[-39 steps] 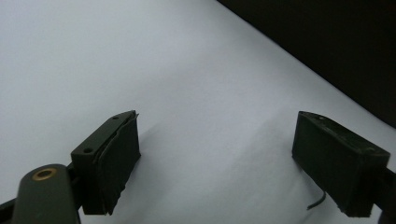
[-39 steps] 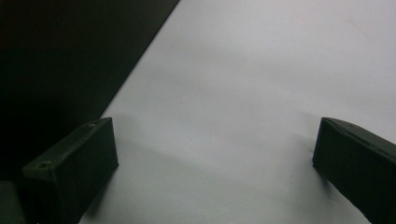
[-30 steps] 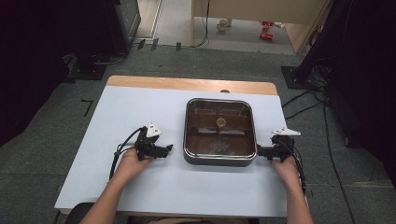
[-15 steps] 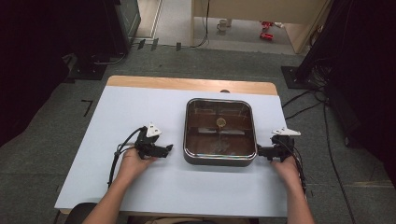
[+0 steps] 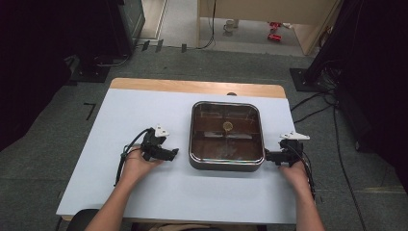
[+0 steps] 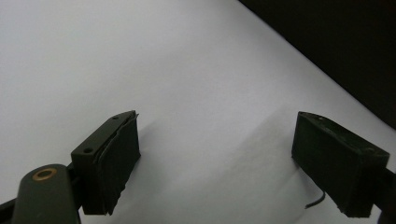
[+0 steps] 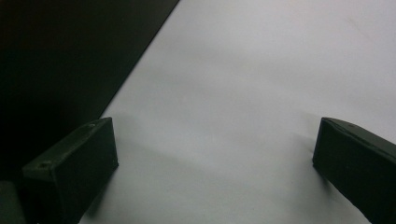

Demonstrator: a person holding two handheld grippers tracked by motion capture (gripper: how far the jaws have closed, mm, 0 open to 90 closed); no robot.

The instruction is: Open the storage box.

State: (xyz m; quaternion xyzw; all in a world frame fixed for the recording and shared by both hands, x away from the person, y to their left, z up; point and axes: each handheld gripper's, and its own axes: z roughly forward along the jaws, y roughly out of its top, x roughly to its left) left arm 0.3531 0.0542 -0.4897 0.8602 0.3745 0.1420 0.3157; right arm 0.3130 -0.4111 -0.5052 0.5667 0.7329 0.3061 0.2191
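We hold two grippers on the pale surface (image 5: 144,202), one on either side of a square electric pot with a glass lid (image 5: 226,136), which sits between them toward the middle-right of the surface. The right gripper (image 5: 267,156) lies just beside the pot's right wall, its fingers pointing inward at the rim, so close that we cannot tell whether they touch it; the left gripper (image 5: 174,154) points at the left wall from a little farther off, with a strip of bare surface between. So the right hand (image 5: 294,174) is the nearer one, and the left hand (image 5: 137,163) has the gap to close. The pot is roughly square, with no long axis to speak of. In the left gripper view the left gripper's (image 6: 217,168) fingers (image 6: 112,163) stand wide apart over bare surface; the right gripper view shows the right gripper's (image 7: 212,175) fingers (image 7: 74,168) likewise spread, with a dark mass at the upper left that we judge to be the pot's wall. The high view alone shows the lid's knob (image 5: 227,126).
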